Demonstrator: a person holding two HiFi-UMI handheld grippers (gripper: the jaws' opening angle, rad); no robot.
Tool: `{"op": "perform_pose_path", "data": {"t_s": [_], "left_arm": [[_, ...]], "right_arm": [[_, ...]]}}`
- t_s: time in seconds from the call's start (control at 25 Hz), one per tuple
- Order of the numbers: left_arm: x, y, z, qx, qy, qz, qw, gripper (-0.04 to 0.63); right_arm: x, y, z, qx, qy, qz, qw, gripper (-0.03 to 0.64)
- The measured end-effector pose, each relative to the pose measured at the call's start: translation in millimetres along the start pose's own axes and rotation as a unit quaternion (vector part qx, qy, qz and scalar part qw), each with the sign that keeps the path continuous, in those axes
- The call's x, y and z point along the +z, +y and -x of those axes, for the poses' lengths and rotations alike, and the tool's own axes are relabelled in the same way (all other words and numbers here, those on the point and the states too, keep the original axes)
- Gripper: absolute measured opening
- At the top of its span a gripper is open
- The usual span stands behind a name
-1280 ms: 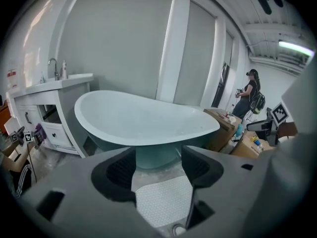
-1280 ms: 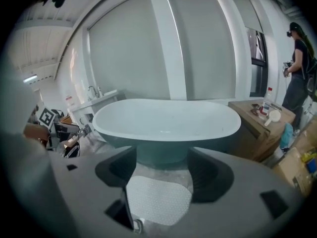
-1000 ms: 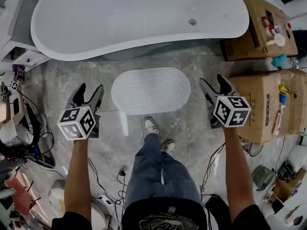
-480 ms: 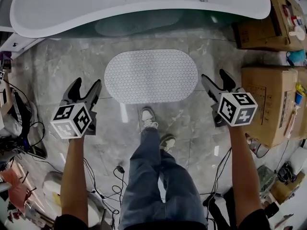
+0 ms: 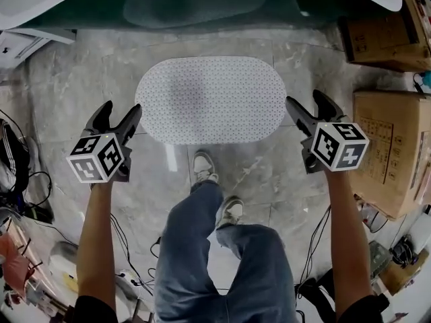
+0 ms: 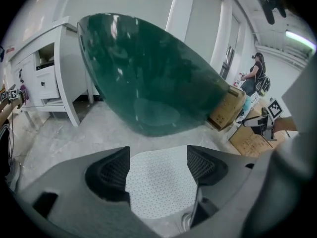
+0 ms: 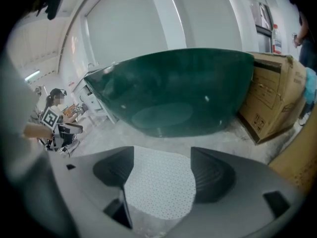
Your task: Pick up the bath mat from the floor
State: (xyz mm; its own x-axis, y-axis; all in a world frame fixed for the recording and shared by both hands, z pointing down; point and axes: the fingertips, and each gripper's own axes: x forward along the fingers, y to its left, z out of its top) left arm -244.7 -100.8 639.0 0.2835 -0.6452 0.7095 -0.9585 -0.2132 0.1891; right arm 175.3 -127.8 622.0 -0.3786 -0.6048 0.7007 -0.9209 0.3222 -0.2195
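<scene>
A white, dotted oval bath mat (image 5: 211, 99) lies flat on the grey marble floor in front of the tub. My left gripper (image 5: 121, 110) hovers just off the mat's left end. Its jaws have just been opening and nothing is between them. My right gripper (image 5: 304, 99) hangs open just off the mat's right end, also empty. In the left gripper view the mat (image 6: 161, 185) shows on the floor beyond the spread jaws of that gripper (image 6: 157, 162). The right gripper view likewise has the mat (image 7: 158, 187) lying past its own open gripper (image 7: 161, 170).
A dark green tub (image 5: 195, 2) stands right behind the mat. Cardboard boxes (image 5: 394, 147) line the right side. My shoes (image 5: 204, 167) stand at the mat's near edge. Cables (image 5: 27, 180) clutter the left floor, by a white cabinet (image 6: 44, 83).
Both grippers have sunk toward the floor and now flank the mat's two ends. The view has dropped with them, so the mat looks larger. The left jaws stand a little wider.
</scene>
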Motion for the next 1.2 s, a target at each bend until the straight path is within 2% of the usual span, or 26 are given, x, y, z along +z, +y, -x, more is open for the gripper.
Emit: {"op": "perform_pose_path", "data": {"t_s": [0.36,0.6,0.76,1.0,1.2], "left_arm": [[-68,38,-65,0.021,-0.010,-0.004,0.9997,0.374],[-108,54,-109,0.019,-0.023,-0.002,0.9996,0.390],[-135,65,-135,0.014,-0.012,-0.017,0.9997,0.407],[-169,98,-164,0.016,0.007,-0.007,0.9998,0.416],[-188,110,-185,0.007,0.037,-0.028,0.9989,0.434]], "right_arm": [[-65,-27,-71,0.003,-0.014,0.016,1.000,0.376],[-106,-49,-112,0.001,-0.022,0.016,1.000,0.382],[-131,-63,-133,0.000,-0.023,0.014,1.000,0.390],[-171,-83,-164,-0.004,-0.010,0.004,1.000,0.419],[-193,-99,-183,-0.007,0.005,-0.007,1.000,0.433]]}}
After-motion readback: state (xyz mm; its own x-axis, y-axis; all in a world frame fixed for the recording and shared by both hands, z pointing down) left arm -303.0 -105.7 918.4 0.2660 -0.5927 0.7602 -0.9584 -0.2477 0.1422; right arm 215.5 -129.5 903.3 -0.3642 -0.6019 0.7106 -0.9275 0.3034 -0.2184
